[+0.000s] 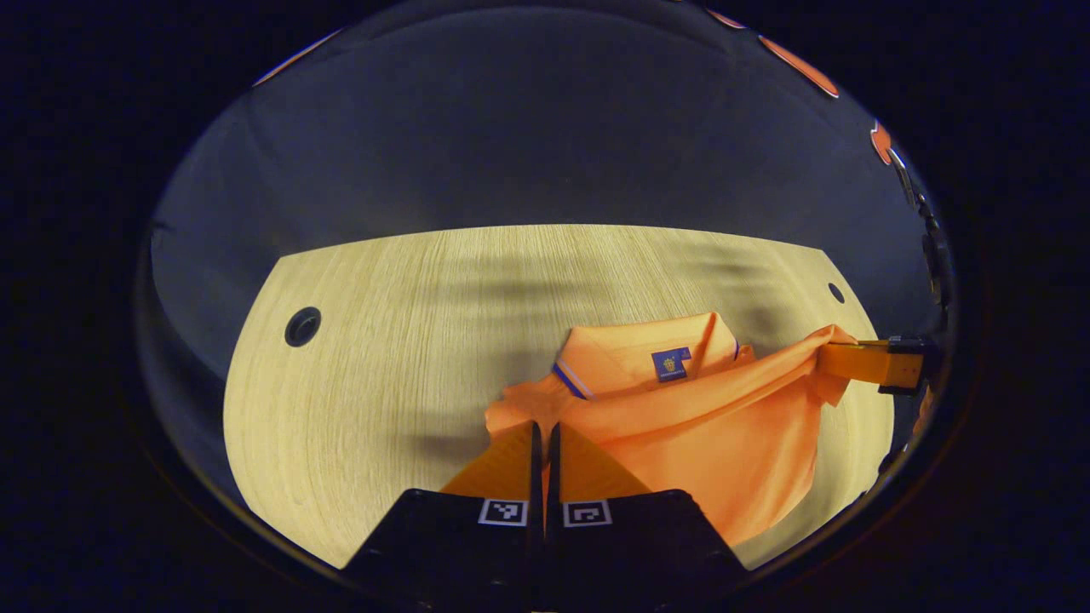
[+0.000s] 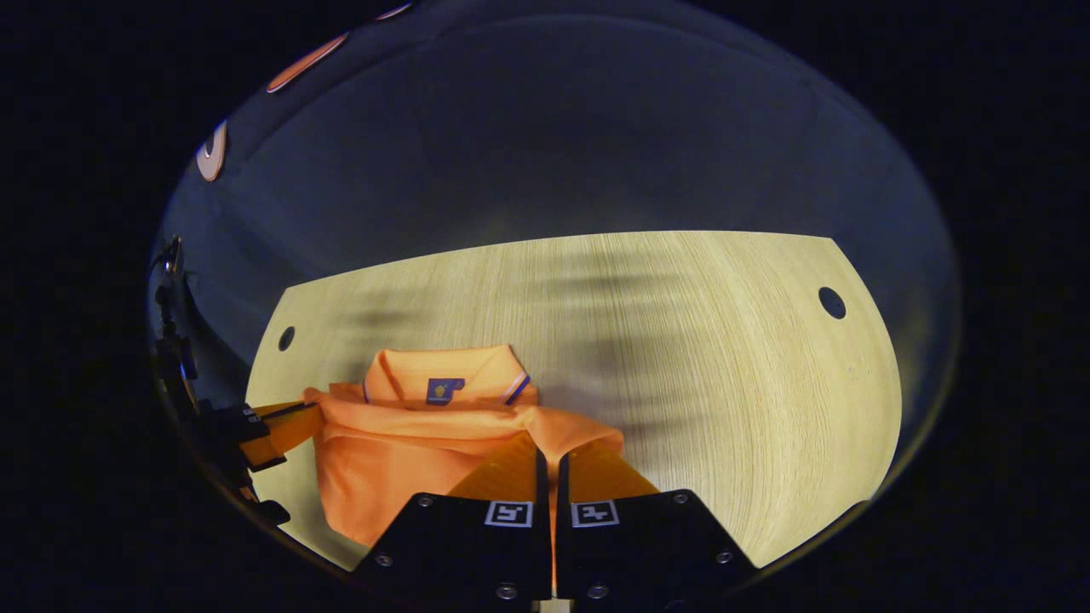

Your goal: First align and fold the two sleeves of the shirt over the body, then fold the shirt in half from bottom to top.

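Closed on cloth, the left gripper (image 1: 545, 434) pinched one edge of the orange shirt (image 1: 707, 426), and the right gripper (image 2: 547, 447) pinched the other edge. Between them it lay on the wooden surface (image 1: 383, 340), collar up. Being soft, light fabric, it probably sags, so the corners seemed the best hold.

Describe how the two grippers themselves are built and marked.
Each gripper has two long fingers that taper to a point, set on a black, angular body. In the left gripper view, the left gripper carries two square black-and-white markers. The right gripper carries the same pair, plus small round screws on its body.
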Demonstrator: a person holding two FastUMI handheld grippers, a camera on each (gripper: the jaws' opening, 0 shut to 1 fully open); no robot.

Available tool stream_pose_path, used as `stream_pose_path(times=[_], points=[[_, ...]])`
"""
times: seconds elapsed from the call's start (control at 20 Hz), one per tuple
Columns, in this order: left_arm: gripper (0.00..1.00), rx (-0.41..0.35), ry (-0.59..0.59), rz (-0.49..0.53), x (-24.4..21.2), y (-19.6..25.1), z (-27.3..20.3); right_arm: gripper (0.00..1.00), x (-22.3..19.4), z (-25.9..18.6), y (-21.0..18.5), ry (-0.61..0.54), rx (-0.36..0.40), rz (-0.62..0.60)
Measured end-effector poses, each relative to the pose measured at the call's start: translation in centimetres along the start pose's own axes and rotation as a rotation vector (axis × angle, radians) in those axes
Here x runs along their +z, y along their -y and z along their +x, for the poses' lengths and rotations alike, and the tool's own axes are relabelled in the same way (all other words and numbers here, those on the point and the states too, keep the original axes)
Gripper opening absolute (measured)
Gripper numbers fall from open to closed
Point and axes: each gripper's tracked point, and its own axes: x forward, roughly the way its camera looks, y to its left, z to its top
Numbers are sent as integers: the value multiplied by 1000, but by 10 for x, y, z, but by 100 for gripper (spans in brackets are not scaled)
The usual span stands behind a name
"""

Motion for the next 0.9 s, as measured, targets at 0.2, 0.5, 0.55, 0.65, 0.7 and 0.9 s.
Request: stream_pose_path(times=[0.2,0.5,0.55,0.65,0.7,0.9], points=[[18,19,16,23,6,-9,6,19,-1,8,7,0,-33,-11],[100,77,81,48,23,-19,-7,99,6,-1,8,21,-36,23],[100,85,105,50,28,-20,-13,99,9,-6,8,32,-37,22],[100,81,143,45,38,-16,-25,99,15,-17,6,58,-31,20],[99,76,168,40,46,-13,-34,99,19,-24,6,75,-27,21],[100,56,330,40,94,1,-91,99,39,-65,3,166,-10,7]])
